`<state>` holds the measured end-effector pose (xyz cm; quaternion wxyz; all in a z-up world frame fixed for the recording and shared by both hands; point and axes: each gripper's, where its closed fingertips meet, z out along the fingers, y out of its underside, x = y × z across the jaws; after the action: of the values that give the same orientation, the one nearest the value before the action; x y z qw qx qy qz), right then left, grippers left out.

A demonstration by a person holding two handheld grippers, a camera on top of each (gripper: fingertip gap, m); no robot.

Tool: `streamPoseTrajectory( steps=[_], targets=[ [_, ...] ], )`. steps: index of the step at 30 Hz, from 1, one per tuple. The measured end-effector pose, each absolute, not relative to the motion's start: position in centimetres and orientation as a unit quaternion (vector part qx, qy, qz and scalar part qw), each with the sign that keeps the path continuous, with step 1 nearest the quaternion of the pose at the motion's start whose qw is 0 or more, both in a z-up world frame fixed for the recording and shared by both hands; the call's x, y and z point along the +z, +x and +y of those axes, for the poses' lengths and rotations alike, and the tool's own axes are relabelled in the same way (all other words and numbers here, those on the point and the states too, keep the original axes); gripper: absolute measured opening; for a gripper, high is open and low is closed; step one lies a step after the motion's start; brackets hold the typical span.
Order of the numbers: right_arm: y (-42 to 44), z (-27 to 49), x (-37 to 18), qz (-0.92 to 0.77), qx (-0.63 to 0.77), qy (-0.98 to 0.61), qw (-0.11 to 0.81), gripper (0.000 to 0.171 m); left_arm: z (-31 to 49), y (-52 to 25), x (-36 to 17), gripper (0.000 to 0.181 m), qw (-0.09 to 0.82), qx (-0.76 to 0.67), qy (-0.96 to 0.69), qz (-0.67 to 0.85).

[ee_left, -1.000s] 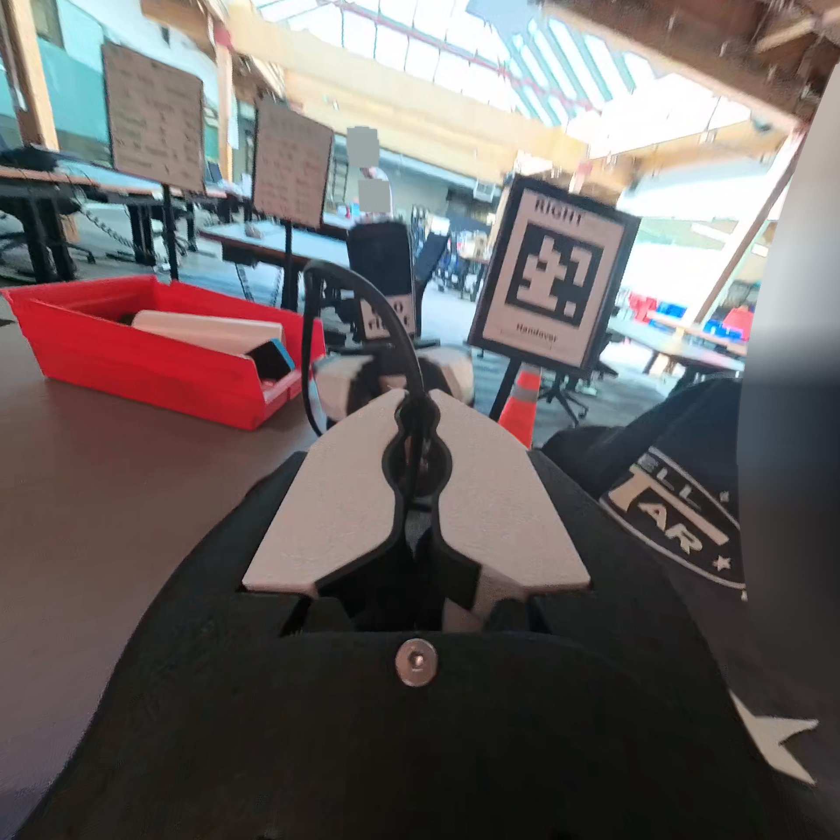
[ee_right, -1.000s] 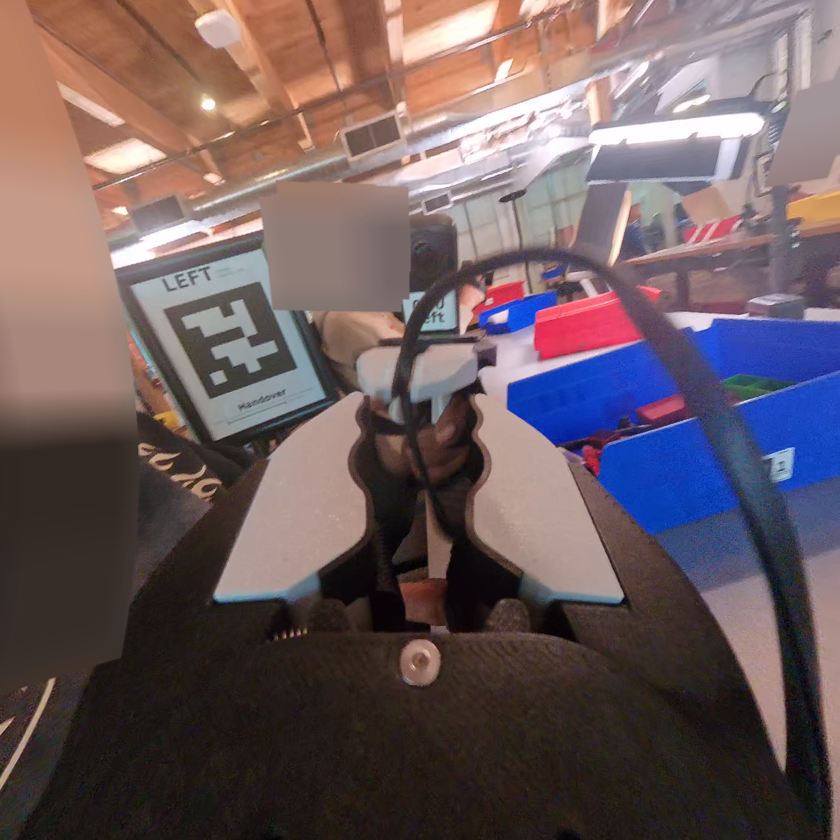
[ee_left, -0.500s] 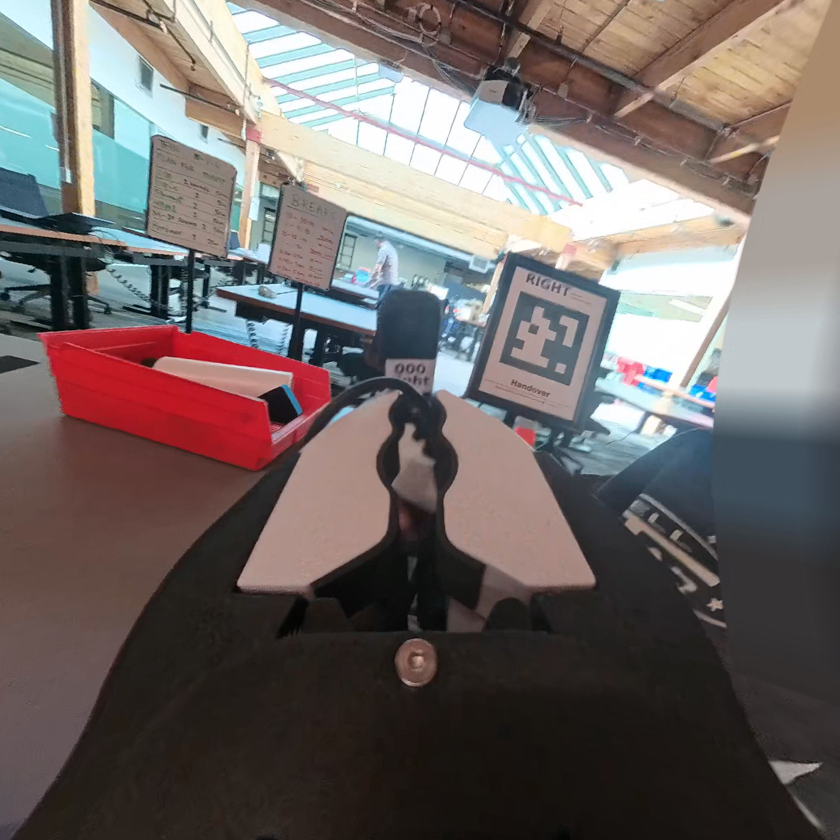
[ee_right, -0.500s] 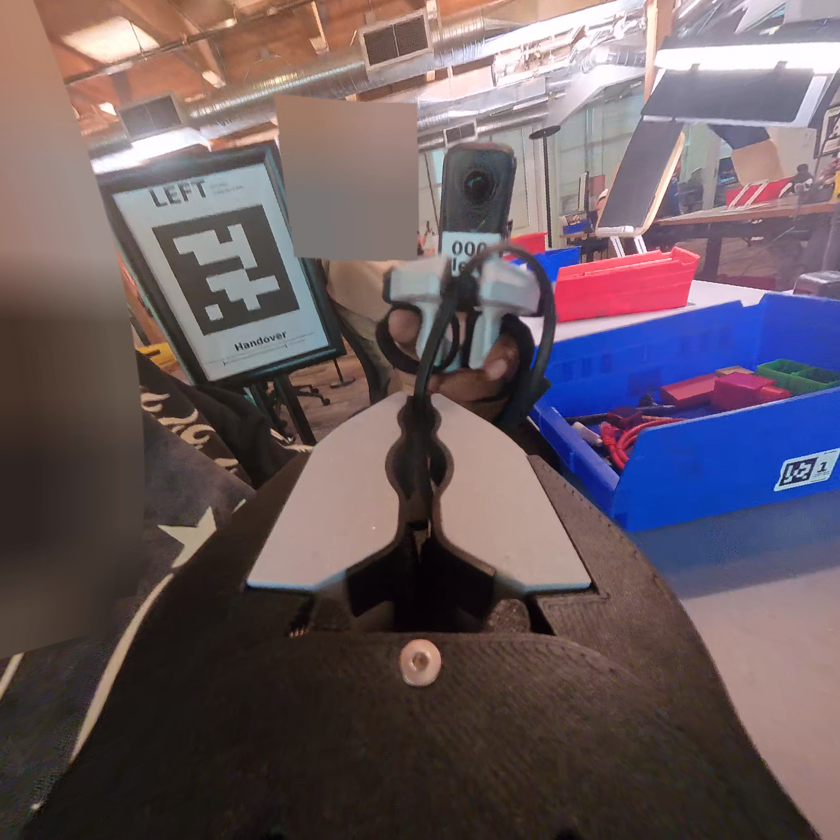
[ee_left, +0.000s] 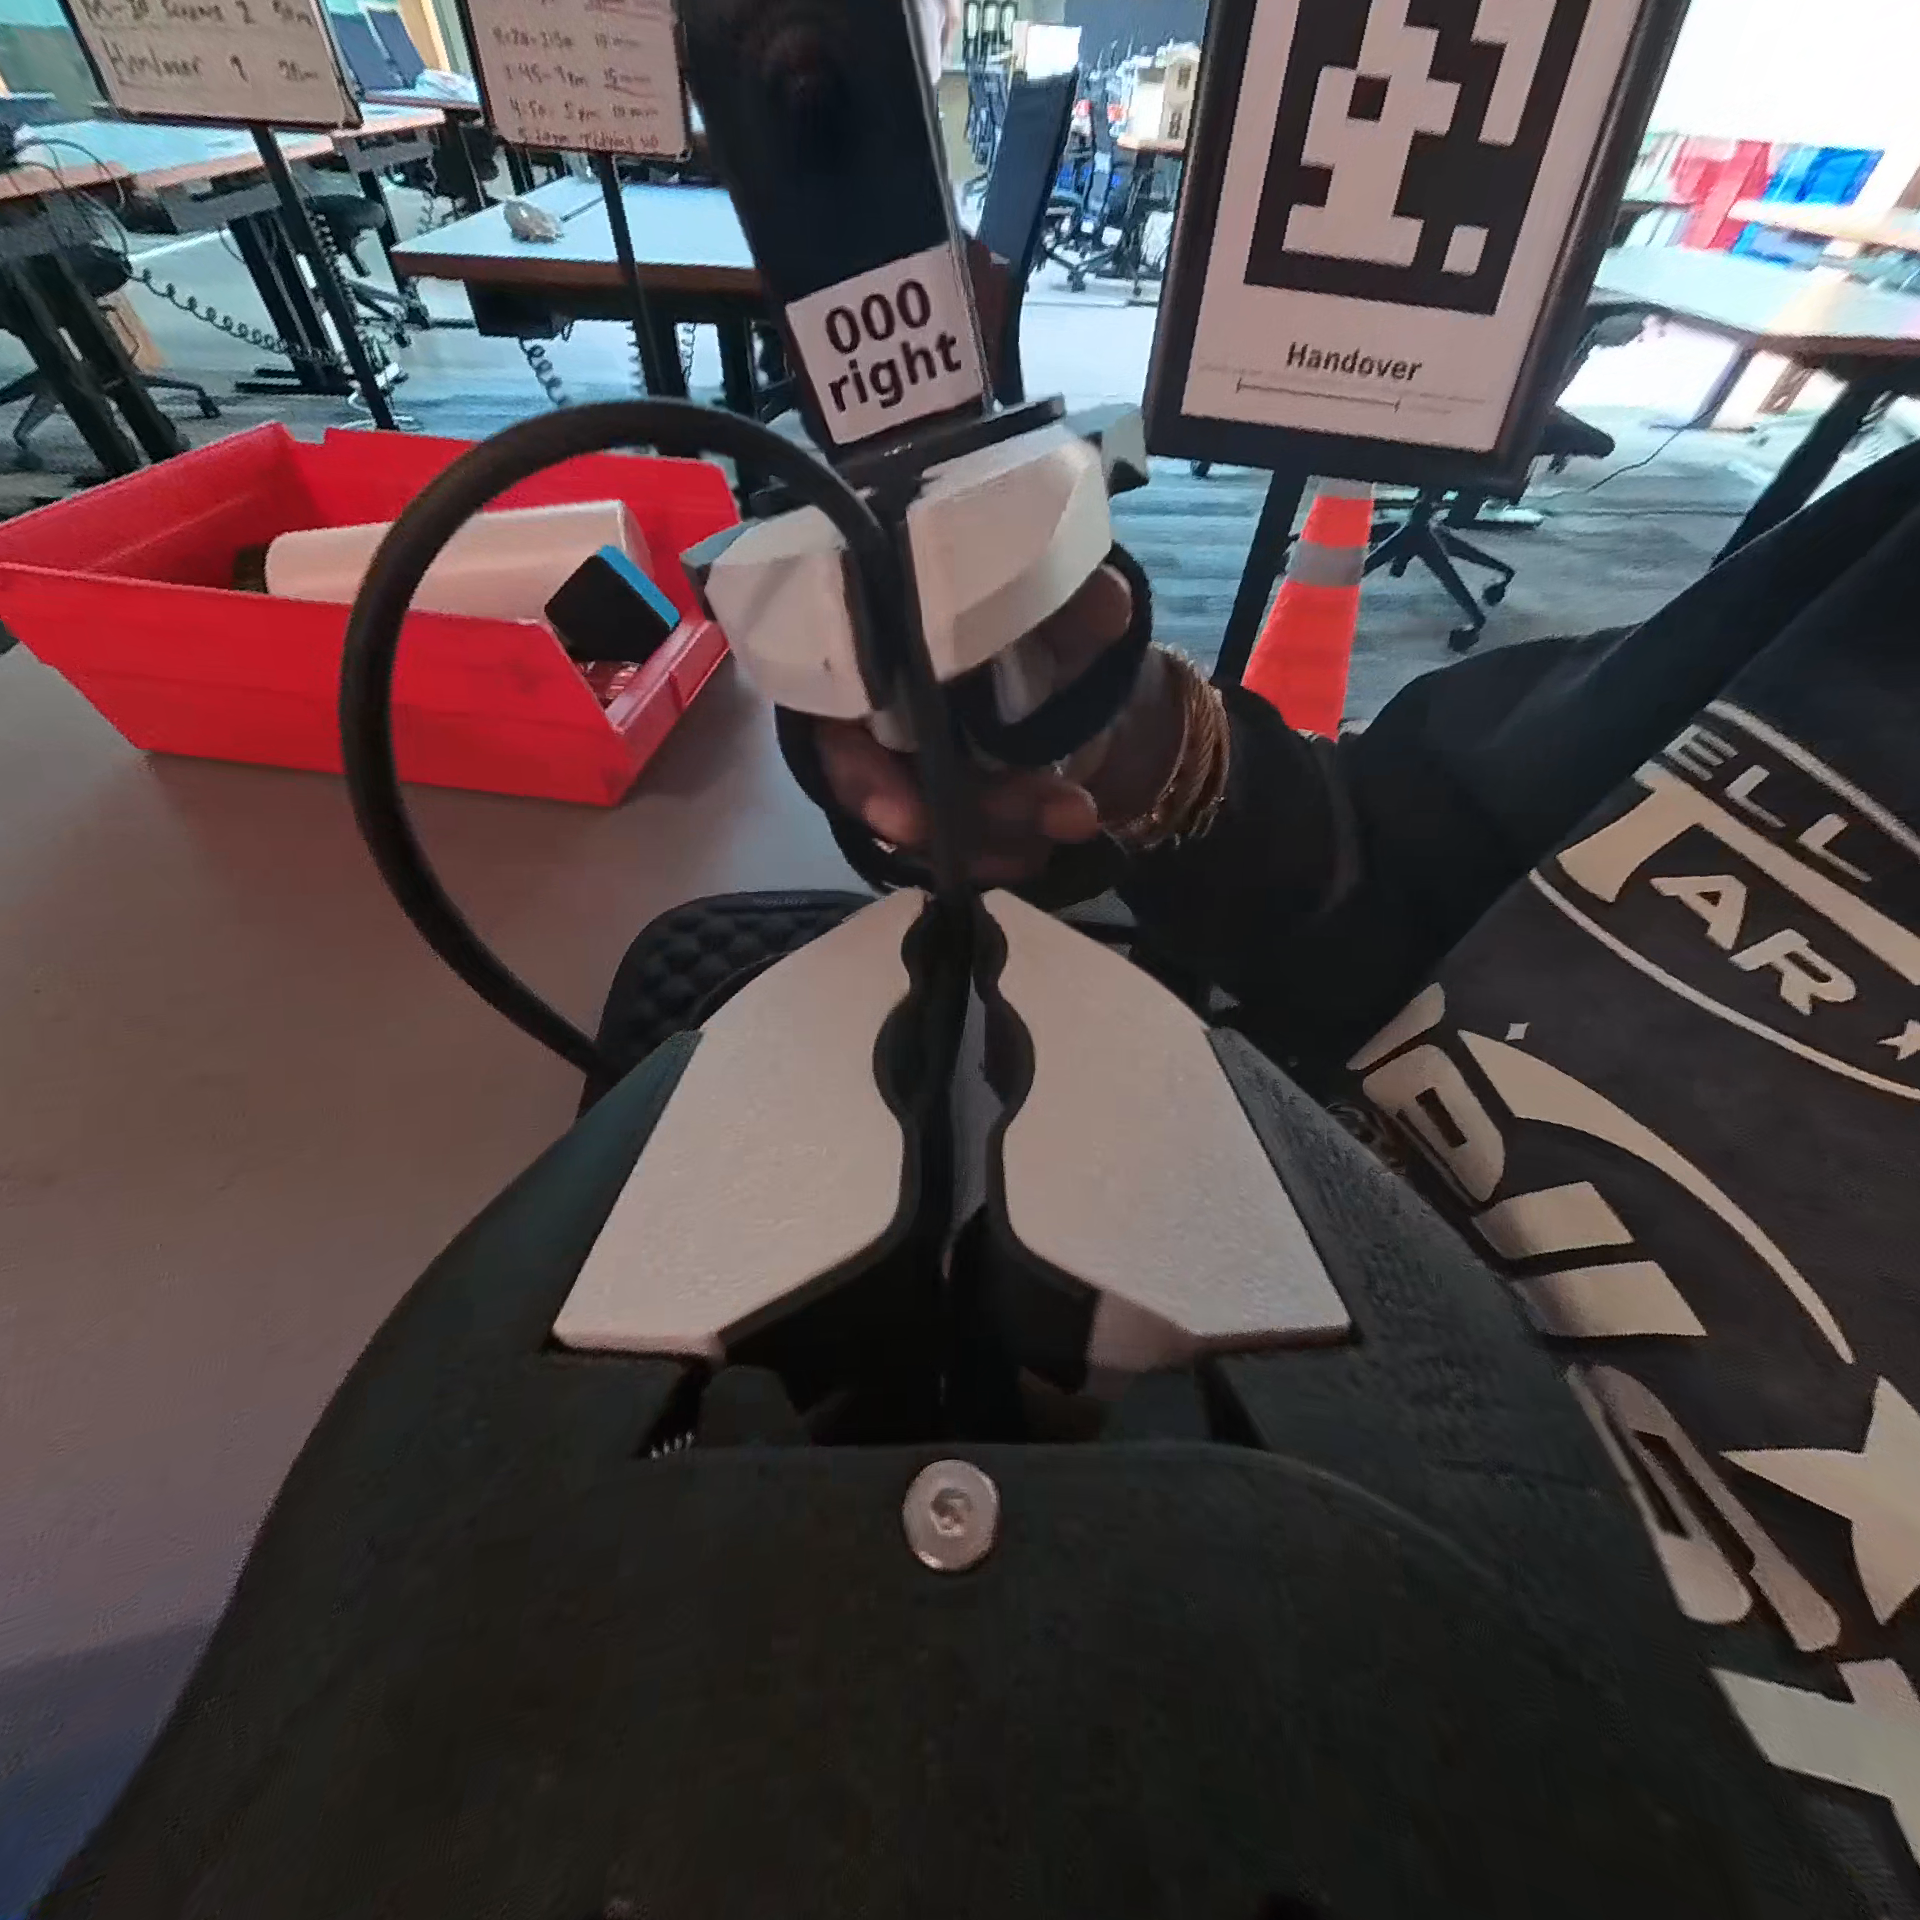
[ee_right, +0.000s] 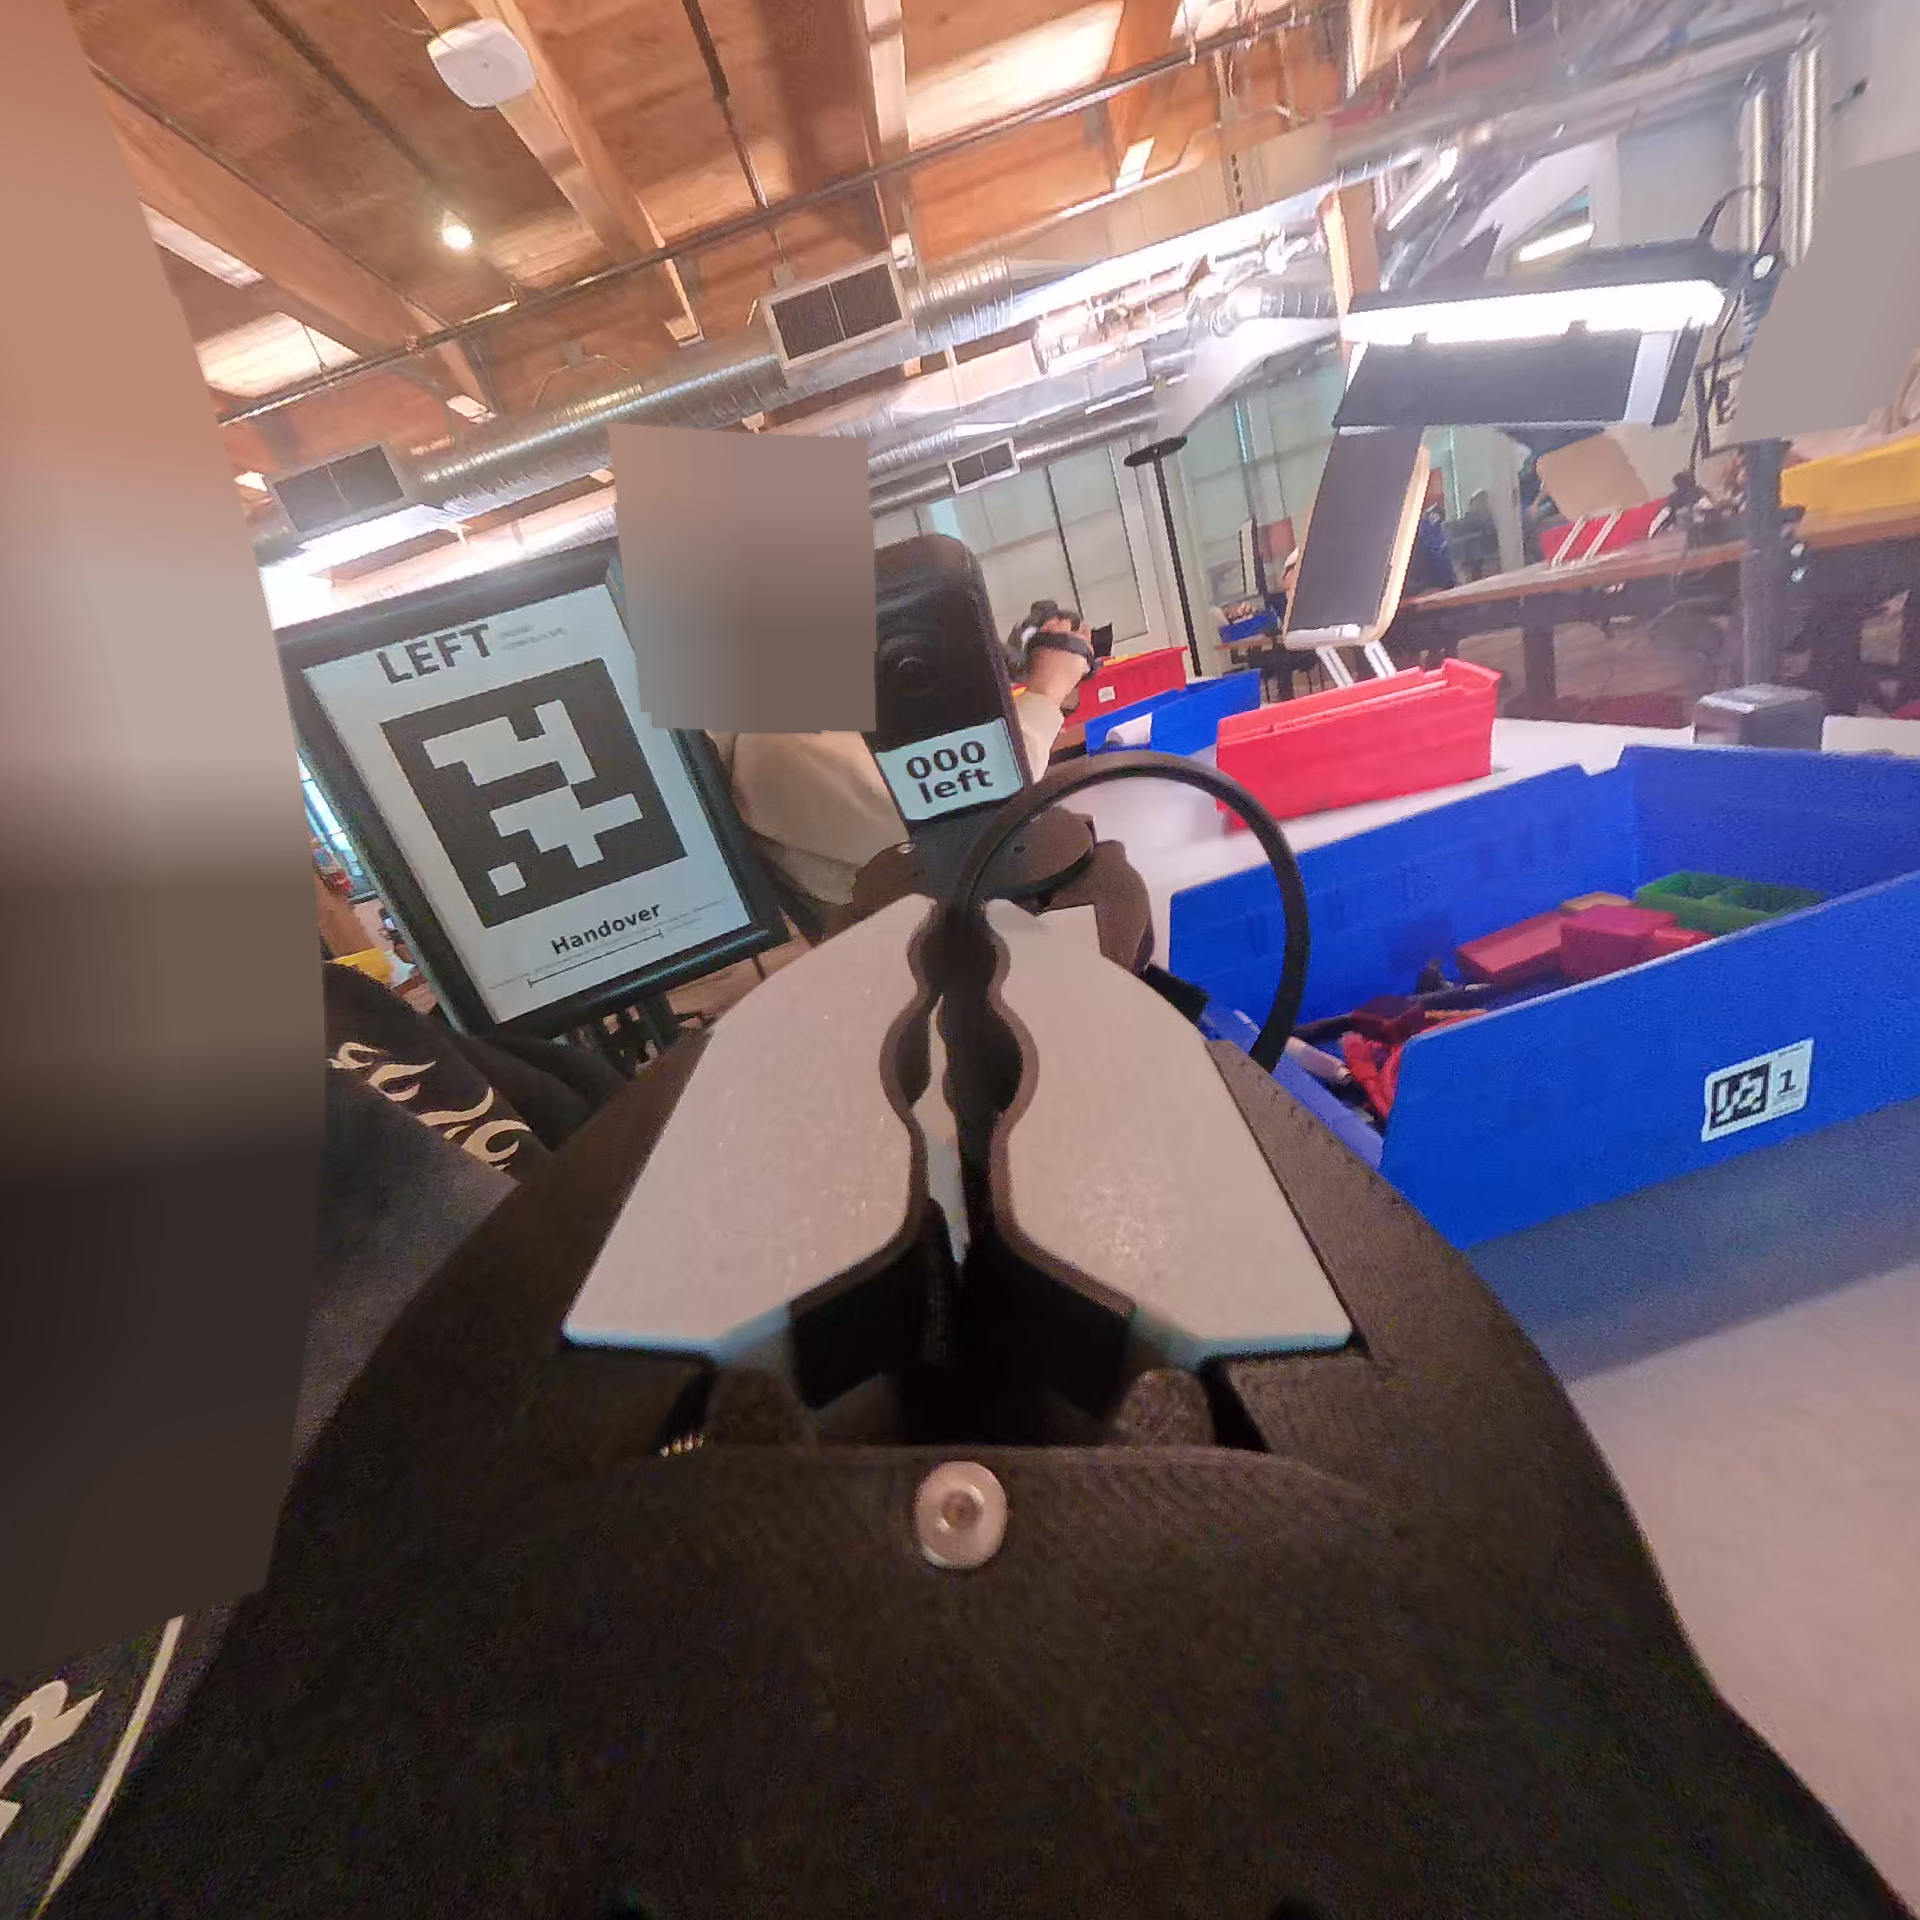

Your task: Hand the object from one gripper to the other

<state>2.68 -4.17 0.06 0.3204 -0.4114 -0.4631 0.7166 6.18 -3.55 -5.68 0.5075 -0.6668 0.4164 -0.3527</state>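
A black cable [ee_left: 358, 665] loops in the air between my two grippers. My left gripper [ee_left: 948, 909] is shut on one part of it, and the cable runs down through the narrow gap of its white fingers. Just beyond, facing me, my right gripper [ee_left: 888, 582] is shut on the same cable, held by a hand [ee_left: 935, 800]. In the right wrist view my right gripper [ee_right: 951, 914] is shut with the cable [ee_right: 1288, 935] arching out to the right. The left gripper's black camera [ee_right: 925, 655] stands close behind; its fingers are hidden.
A red bin [ee_left: 312, 675] with a white box sits on the brown table [ee_left: 208, 1039] at left. A framed marker sign [ee_left: 1382, 208] and an orange cone [ee_left: 1309, 613] stand behind. A blue bin [ee_right: 1558, 1091] of coloured parts lies right. A person's dark clothing [ee_left: 1662, 935] fills the right. My hands' fingertips stand some 6 cm from each other.
One second ago my right gripper was open around the cable held by the left; it has since shut on it. The two grippers now stand closer together, both holding the cable.
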Motion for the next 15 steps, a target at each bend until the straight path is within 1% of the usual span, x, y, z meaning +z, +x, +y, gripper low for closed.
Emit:
streamPoseTrajectory(
  steps=[2, 4, 6, 9, 13, 14, 15],
  targets=[
    [3.0, -3.8, 0.5, -0.459, 0.714, -0.403, 0.341, 0.012, -4.0, 6.1, -4.3, 0.005, 0.522, -0.386, -0.645, 0.403],
    [3.3, -3.3, 0.4, -0.47, 0.696, -0.403, 0.363, 0.027, -4.4, 5.6, -2.4, 0.005, 0.541, -0.431, -0.618, 0.375],
    [3.3, -3.3, -0.3, -0.495, 0.673, -0.405, 0.372, 0.034, -4.6, 4.7, -0.6, 0.004, 0.566, -0.463, -0.588, 0.345],
    [2.7, -4.4, -1.4, -0.528, 0.663, -0.398, 0.352, 0.034, -4.7, 3.5, 1.5, 0.004, 0.595, -0.5, -0.551, 0.306],
    [1.1, -6.2, -3.0, -0.554, 0.651, -0.389, 0.343, 0.033, -5.1, 3.3, 2.2, 0.005, 0.594, -0.528, -0.533, 0.291],
    [0.8, -6.4, -3.3, -0.558, 0.649, -0.387, 0.344, 0.03, -5.2, 3.4, 2.2, 0.005, 0.591, -0.532, -0.532, 0.291],
    [0.7, -6.7, -3.4, -0.561, 0.648, -0.383, 0.344, 0.019, -5.2, 3.5, 2.2, 0.004, 0.589, -0.535, -0.531, 0.292]
  ],
)
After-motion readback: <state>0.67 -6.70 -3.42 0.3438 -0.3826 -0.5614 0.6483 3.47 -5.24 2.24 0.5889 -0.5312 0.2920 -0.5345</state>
